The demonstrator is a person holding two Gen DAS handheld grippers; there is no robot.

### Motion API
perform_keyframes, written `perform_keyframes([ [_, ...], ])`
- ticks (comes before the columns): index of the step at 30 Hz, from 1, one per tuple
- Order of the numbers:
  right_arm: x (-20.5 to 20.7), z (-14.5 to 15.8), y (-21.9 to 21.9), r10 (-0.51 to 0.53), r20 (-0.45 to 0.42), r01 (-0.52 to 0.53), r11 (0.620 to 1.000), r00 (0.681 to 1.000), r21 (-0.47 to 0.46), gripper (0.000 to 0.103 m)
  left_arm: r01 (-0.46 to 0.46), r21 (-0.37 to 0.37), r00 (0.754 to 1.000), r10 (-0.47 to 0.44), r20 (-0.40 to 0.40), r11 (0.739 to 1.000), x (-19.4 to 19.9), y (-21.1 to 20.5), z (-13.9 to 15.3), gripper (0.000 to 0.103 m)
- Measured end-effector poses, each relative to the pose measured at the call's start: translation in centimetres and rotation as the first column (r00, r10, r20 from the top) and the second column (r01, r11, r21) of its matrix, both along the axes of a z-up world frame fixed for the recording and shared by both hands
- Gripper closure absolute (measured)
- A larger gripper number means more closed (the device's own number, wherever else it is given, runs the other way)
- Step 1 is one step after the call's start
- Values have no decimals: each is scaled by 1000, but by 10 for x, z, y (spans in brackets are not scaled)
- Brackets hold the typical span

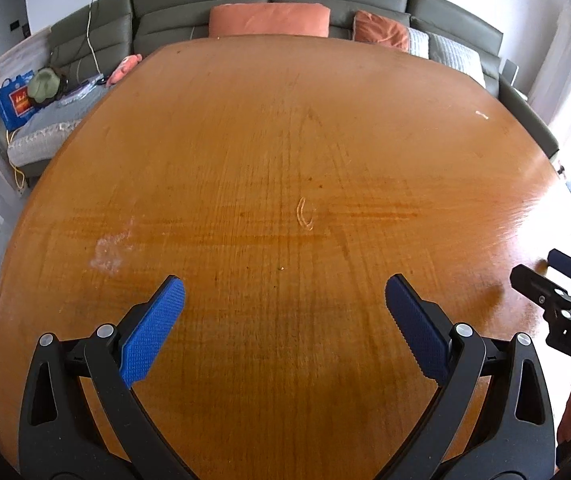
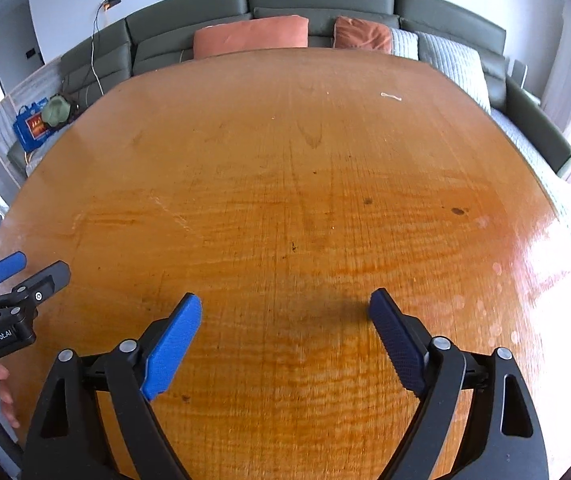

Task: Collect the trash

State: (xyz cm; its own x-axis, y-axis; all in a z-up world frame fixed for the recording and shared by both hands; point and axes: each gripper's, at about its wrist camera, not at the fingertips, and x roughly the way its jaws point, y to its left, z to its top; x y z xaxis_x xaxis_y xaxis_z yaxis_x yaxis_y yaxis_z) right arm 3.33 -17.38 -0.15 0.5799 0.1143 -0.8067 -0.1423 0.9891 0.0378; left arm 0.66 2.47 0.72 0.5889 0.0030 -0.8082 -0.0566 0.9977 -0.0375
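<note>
A small white scrap of trash (image 1: 481, 114) lies far off on the right part of the wooden table (image 1: 245, 140); in the right wrist view the same scrap (image 2: 391, 97) sits far ahead, slightly right. My left gripper (image 1: 283, 294) hovers open over bare wood with nothing between its blue pads. My right gripper (image 2: 283, 308) is also open and empty above the table (image 2: 285, 184). Each gripper shows at the edge of the other's view: the right one (image 1: 541, 268) at the right, the left one (image 2: 33, 266) at the left.
A grey-green sofa (image 1: 205, 0) with orange cushions (image 1: 269, 20) and pale pillows wraps the table's far side. A blue bag (image 1: 15, 102) and a green cap lie on its left end. A curved scratch (image 1: 304, 212) and dark spots (image 2: 457, 211) mark the wood. A hand (image 2: 3, 392) shows at lower left.
</note>
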Motion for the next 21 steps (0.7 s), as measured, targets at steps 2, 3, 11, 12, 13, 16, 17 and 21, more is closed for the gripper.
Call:
perform_keyframes([
  [2,3,-2,1,-14,8,14,1000,1000,-12,9,-1,6,1000,1,0,1000,1,0,-1,6],
  [3,5,-4,0,-26,8,26,1000,1000,-13,4,2,3,1000,-2,1,1000,3,-1,-1,6],
  [11,12,-3,1,-35,5,35,999,999,-16,3,4,48,1000,-4,-16,999,11,-7,-4,6],
  [12,12,-3,0,-36,5,36,999,999,-16,3,4,48,1000,-3,-16,999,11,-7,-4,6],
  [13,11,-4,1,-36,5,36,999,999,-15,3,3,48,1000,-3,-16,999,11,-8,-4,6],
  [16,10,-4,1,-36,5,36,999,999,-15,3,4,48,1000,-3,-16,999,11,-8,-4,6],
  [17,10,-4,1,-36,5,36,999,999,-16,3,4,48,1000,-4,-16,999,11,-8,-4,6],
  [21,10,-4,0,-36,5,36,999,999,-16,3,4,47,1000,-4,-16,999,11,-7,-4,6],
])
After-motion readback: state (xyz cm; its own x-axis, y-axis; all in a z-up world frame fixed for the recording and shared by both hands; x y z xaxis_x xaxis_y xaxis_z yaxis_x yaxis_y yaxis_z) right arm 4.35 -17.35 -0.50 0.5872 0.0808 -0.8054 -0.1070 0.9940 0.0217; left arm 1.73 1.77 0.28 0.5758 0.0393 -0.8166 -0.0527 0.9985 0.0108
